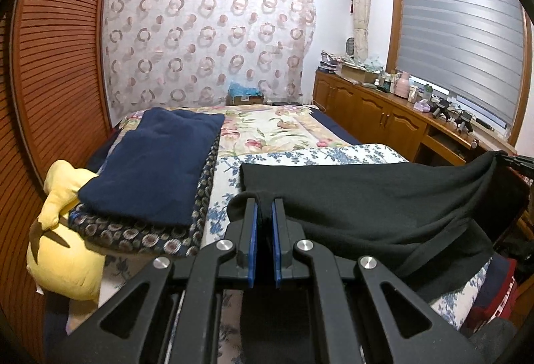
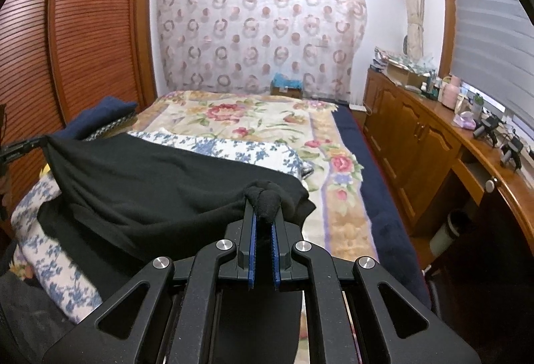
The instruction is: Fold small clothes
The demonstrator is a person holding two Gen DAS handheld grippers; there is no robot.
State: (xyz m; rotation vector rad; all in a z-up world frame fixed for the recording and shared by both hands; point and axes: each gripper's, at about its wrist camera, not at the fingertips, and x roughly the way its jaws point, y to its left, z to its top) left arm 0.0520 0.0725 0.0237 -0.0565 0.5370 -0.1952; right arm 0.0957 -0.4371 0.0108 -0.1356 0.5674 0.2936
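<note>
At the left edge of the bed (image 1: 267, 127) lay a yellow plush toy (image 1: 63, 250), and beside it a folded navy cloth (image 1: 157, 160) rested on top of a patterned blanket (image 1: 140, 230). These things were well apart from the work.

The left gripper (image 1: 263, 214) was closed on one corner of the black garment (image 1: 367, 204), with a small bunch of cloth pinched between its blue pads (image 1: 252, 230). From this gripper the garment ran to the right, and its long axis lay across the bed, over the blue floral quilt (image 1: 300, 153). The right gripper (image 2: 263, 217) was closed on the opposite corner, where the cloth made a thick knot above the fingertips. The cloth between them was lifted and a little slack; its lower part seemed to hang over the near edge of the bed, though this was hard to see.

Both grippers were equally near, each at one end, so the fold probably needed both corners to be carried forward together.

No container held anything of the task.
</note>
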